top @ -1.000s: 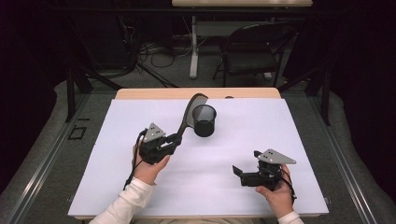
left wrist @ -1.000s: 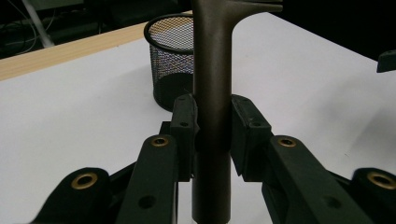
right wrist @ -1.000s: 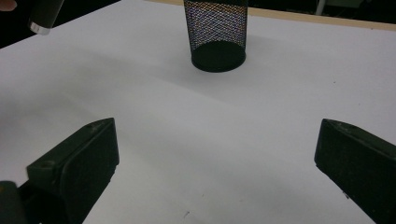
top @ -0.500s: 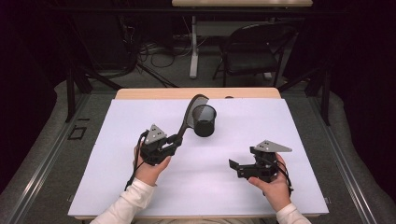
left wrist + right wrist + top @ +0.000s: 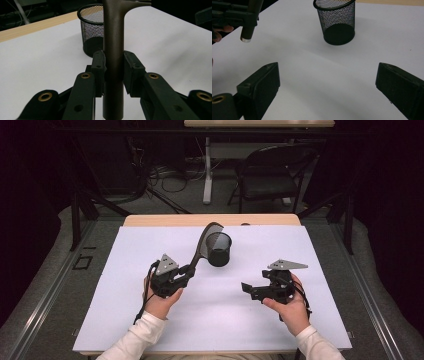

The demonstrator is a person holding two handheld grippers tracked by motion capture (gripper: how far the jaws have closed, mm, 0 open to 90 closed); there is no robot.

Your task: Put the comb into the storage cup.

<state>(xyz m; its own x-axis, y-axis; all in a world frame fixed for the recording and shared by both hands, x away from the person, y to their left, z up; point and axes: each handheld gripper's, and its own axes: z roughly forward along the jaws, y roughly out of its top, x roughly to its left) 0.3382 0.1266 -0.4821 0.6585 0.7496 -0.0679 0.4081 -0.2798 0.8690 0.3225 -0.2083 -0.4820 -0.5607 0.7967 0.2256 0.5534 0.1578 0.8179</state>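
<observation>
Change, right hand: against the frame a second back, my right gripper [image 5: 250, 290] has lifted a little off the sheet and slid toward the table's middle; the hand [image 5: 290, 307] under it sits further in from the 4 o'clock corner.
Change, right tongs: jaws wide apart, and they have just been closing a shade; nothing between them, bare sheet below in the right gripper view.
Change, left hand: none I can see; my left gripper [image 5: 187, 270] holds the same spot at about 8 o'clock of the cup, spatula at the same slant.
Change, cup: mesh cup [image 5: 219, 249] has not shifted.
Left tongs: clamped on the spatula [image 5: 202, 247] handle; in the left gripper view both pads press its dark shaft [image 5: 113, 50] from either side.
Spatula, place: held clear of the white sheet [image 5: 125, 285], handle end in the tongs, blade up beside the cup's rim on its 9 o'clock side. I cannot tell whether blade and rim touch.
Spatula, long axis: runs from 7 o'clock at the grip to 1 o'clock at the blade in the high view, rising as it goes.
Spatula, pointing: blade end leads, aimed up and away from me toward the far edge; the butt end [image 5: 245, 38] hangs free behind the pads.
Cup, place: upright on the sheet, mouth up, toward 12 o'clock of centre, well apart from my right gripper.
</observation>
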